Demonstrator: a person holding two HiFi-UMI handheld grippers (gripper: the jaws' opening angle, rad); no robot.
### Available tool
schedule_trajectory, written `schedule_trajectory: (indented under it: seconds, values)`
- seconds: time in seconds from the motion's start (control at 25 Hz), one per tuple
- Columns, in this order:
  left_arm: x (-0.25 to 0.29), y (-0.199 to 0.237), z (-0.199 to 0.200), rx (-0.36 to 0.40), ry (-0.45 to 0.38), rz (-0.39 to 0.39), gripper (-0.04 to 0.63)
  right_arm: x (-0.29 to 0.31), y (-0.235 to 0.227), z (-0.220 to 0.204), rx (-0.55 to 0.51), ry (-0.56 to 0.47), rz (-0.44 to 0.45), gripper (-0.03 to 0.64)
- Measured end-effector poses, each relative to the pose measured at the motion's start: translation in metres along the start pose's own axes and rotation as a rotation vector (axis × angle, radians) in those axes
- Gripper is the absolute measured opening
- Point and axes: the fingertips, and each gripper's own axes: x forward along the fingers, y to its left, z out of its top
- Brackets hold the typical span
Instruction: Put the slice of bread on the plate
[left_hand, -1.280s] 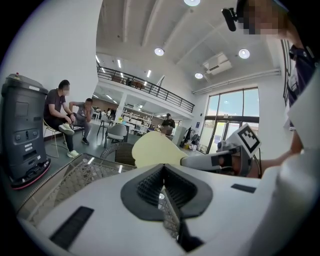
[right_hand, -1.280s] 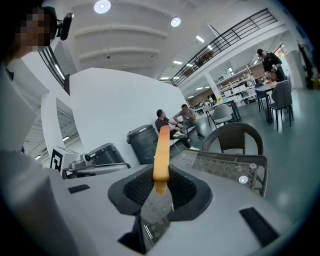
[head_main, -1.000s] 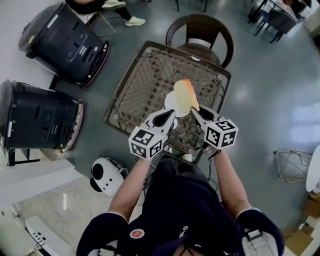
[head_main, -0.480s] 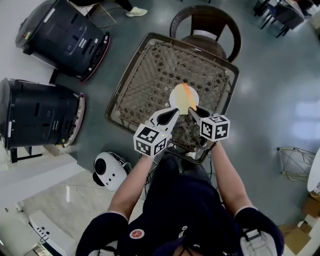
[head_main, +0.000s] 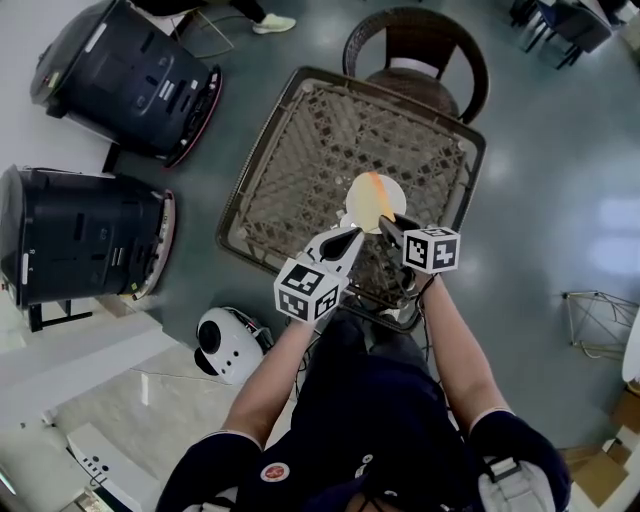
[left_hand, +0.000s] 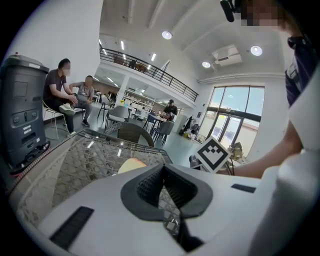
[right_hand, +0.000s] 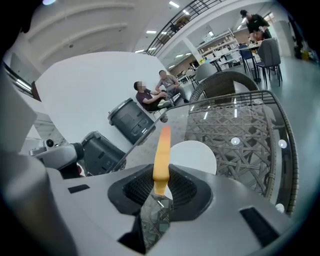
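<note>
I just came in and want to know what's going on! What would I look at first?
The orange-brown slice of bread pops out first, pinched on edge in the right tool over the round white plate. The plate sits on a woven table with a glass top, and two big black machines stand on the floor at the head view's left.

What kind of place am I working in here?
Probably an open café or lounge hall: glass-topped wicker table and wicker chair, more tables and chairs behind, a railed mezzanine overhead.
</note>
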Motion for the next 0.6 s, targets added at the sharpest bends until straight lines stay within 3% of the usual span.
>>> schedule_trajectory:
  seconds: [0.6]
  values:
    - [0.003,0.003,-0.006,-0.012,0.023,-0.01,0.008,0.002,-0.03,-0.002,0.037,0.031,-0.088,0.09]
